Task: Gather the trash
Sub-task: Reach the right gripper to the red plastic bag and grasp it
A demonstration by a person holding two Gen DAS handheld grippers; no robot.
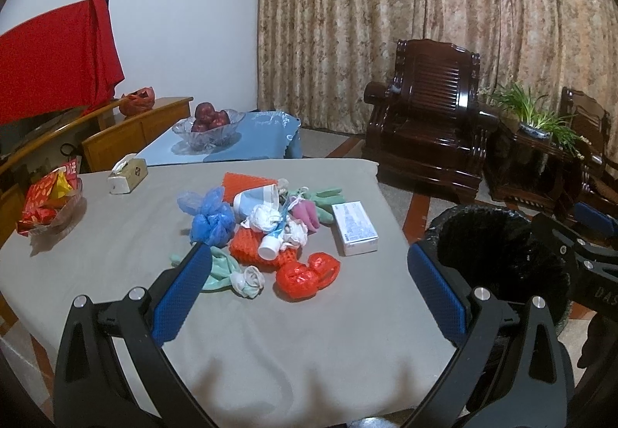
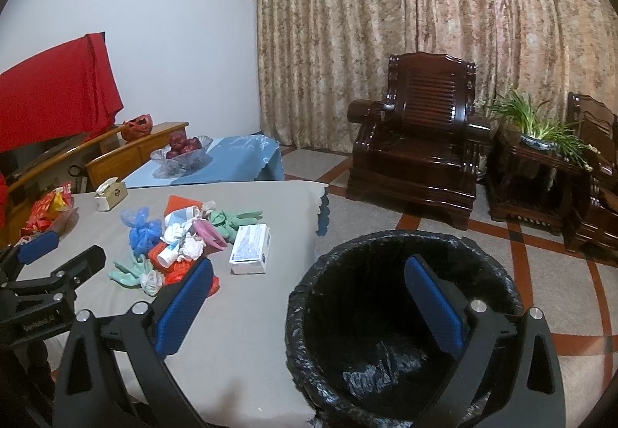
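Note:
A pile of trash lies mid-table on the grey cloth (image 1: pixel 270 331): a blue plastic bag (image 1: pixel 210 215), a red net bag (image 1: pixel 305 273), orange foam netting (image 1: pixel 245 246), a small white bottle (image 1: pixel 268 248), green gloves (image 1: pixel 324 196) and a white box (image 1: pixel 355 233). My left gripper (image 1: pixel 308 252) hovers open over the table just short of the pile, holding nothing. My right gripper (image 2: pixel 309 264) is open and empty above the black-lined bin (image 2: pixel 405 312), which stands on the floor by the table's right edge. The same pile (image 2: pixel 181 246) sits to its left.
A tissue box (image 1: pixel 127 173) and a tray of red snack packets (image 1: pixel 48 204) sit at the table's far left. Behind are a bowl of apples (image 1: pixel 208 121) on a blue-covered low table, a dark wooden armchair (image 1: pixel 428 123) and a potted plant (image 1: pixel 537 119).

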